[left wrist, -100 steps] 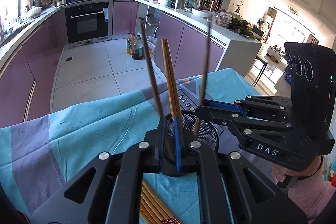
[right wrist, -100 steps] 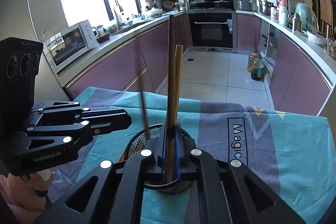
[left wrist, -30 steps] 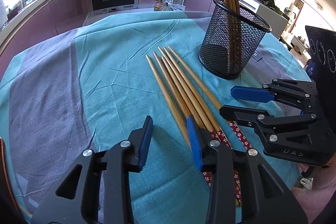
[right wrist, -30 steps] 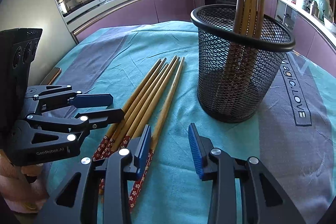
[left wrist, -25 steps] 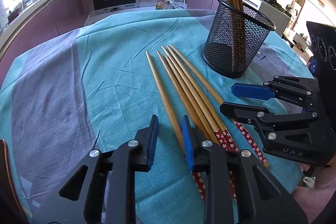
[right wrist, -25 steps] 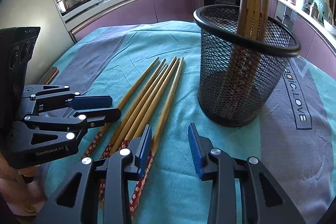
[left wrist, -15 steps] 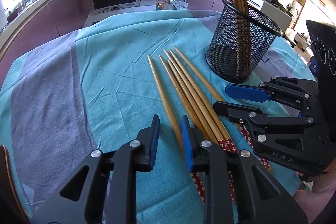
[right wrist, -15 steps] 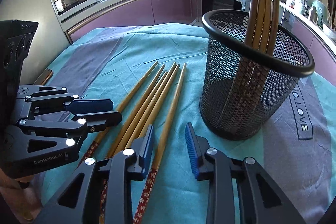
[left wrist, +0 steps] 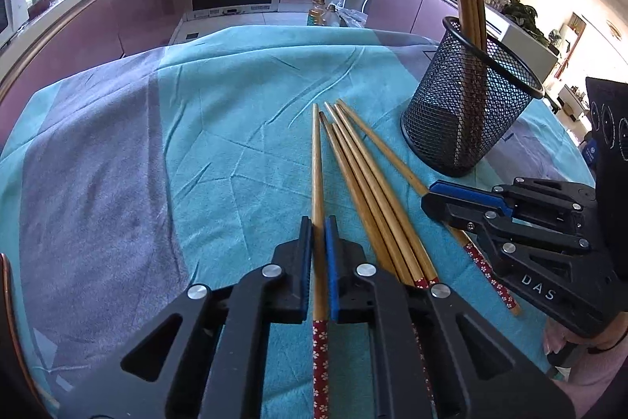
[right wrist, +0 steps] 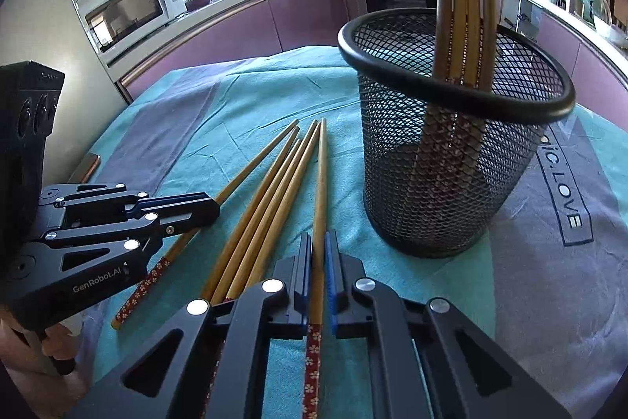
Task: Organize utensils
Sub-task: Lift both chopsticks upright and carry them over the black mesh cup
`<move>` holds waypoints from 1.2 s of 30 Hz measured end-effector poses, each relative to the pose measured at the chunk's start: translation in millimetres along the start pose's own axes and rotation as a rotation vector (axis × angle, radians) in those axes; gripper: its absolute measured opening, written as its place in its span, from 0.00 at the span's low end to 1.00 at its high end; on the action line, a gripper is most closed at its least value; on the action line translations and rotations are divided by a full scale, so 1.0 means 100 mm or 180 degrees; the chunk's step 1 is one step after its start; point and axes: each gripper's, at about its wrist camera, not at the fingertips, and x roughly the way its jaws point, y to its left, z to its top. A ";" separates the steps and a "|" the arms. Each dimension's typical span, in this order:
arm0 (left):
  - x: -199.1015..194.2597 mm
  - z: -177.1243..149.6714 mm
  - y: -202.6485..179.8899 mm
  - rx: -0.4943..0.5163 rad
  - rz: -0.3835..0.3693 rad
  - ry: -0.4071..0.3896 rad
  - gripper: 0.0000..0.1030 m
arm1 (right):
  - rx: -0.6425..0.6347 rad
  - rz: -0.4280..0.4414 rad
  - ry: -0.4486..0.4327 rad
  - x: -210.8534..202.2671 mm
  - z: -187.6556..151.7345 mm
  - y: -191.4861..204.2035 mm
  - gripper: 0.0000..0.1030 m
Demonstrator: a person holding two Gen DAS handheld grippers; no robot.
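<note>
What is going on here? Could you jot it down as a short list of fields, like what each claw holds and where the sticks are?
Surface: teal cloth over a table
Left gripper: shut on the outermost chopstick at its side of the row
Right gripper: shut on the chopstick nearest the holder
Loose chopsticks: four more lying between them
Mesh holder: upright, several chopsticks inside
Lift: neither chopstick clearly raised

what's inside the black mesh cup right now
The black wire mesh cup holds four brown wooden chopsticks standing upright, patterned ends down. The cup's floor is blurred behind the mesh.
</note>
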 end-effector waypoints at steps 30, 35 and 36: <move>-1.02 0.07 -0.15 0.0154 -0.0704 -0.0588 0.07 | 0.0038 0.0457 -0.0731 -1.01 0.01 -0.15 0.06; -1.23 0.13 -0.20 0.0196 -0.0813 -0.0726 0.07 | 0.0063 0.0484 -0.0879 -1.17 0.05 -0.22 0.06; -1.27 0.15 -0.21 0.0210 -0.0831 -0.0764 0.07 | 0.0055 0.0470 -0.0917 -1.20 0.07 -0.24 0.06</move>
